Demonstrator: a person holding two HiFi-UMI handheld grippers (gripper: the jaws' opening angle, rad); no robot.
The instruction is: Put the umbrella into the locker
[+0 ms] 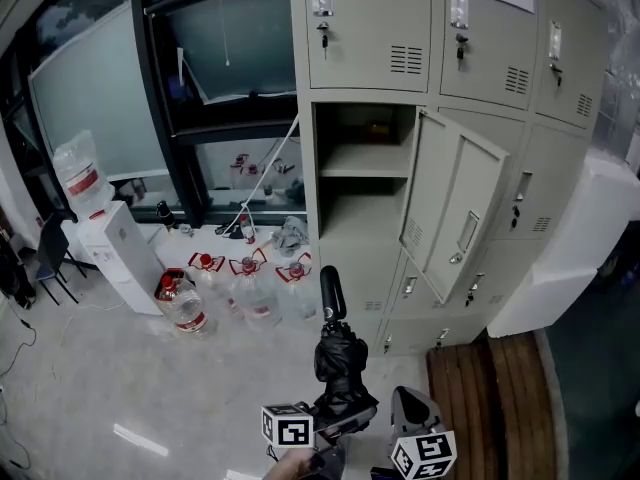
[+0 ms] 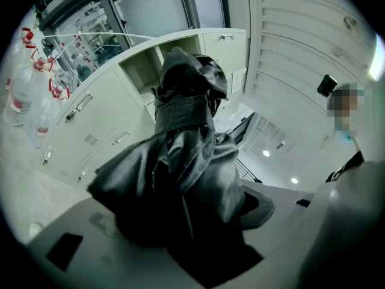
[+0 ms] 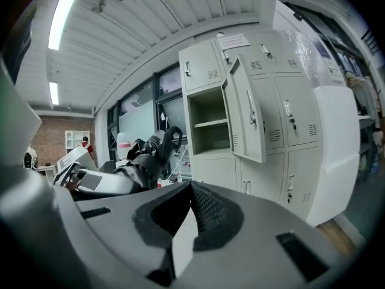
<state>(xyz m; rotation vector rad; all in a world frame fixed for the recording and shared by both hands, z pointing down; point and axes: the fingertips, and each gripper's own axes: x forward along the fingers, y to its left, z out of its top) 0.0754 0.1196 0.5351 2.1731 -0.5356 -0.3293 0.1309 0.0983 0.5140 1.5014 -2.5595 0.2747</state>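
A folded black umbrella point(image 1: 338, 356) stands upright in front of the beige lockers, its curved handle point(image 1: 331, 293) on top. My left gripper point(image 1: 332, 424) is shut on the umbrella's lower fabric at the bottom of the head view. In the left gripper view the umbrella point(image 2: 183, 161) fills the middle and hides the left gripper's point(image 2: 186, 227) jaws. The open locker compartment point(image 1: 362, 193), with one shelf, is above and ahead, its door point(image 1: 455, 208) swung out to the right. My right gripper point(image 1: 415, 415) hangs just right of the umbrella, shut on nothing. The right gripper view shows its closed jaws point(image 3: 187, 206), the umbrella point(image 3: 150, 152) at left and the locker point(image 3: 210, 125) beyond.
Several large water bottles point(image 1: 250, 288) lie on the floor left of the lockers, beside a white water dispenser point(image 1: 115, 253). A wooden platform point(image 1: 495, 388) lies at the lockers' foot on the right, and a white cabinet point(image 1: 580, 258) stands past it. A person point(image 2: 349, 161) shows in the left gripper view.
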